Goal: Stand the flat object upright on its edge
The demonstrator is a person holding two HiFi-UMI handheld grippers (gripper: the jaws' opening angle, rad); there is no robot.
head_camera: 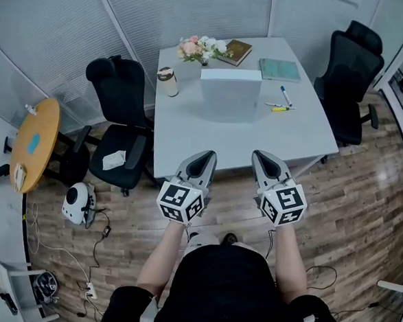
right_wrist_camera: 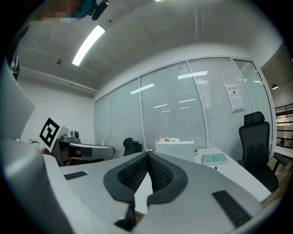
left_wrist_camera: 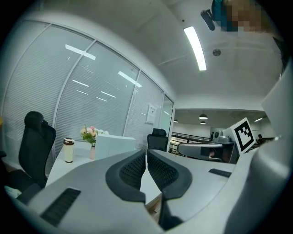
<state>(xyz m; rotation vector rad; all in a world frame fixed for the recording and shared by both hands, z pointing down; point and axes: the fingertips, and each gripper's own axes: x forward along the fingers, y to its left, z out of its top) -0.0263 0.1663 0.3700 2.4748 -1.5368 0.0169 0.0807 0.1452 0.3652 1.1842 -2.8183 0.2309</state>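
Since the white slab (head_camera: 229, 95) seemingly stood upright already at mid-tabletop (head_camera: 306, 137), the left claw (head_camera: 203, 157) and right claw (head_camera: 262, 158) were held closed, empty, short of it; nudging it was best avoided.

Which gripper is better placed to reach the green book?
Probably the right gripper: the green book lies on its side of the table, right of the white box. The left gripper, also shut and empty, is farther from it.
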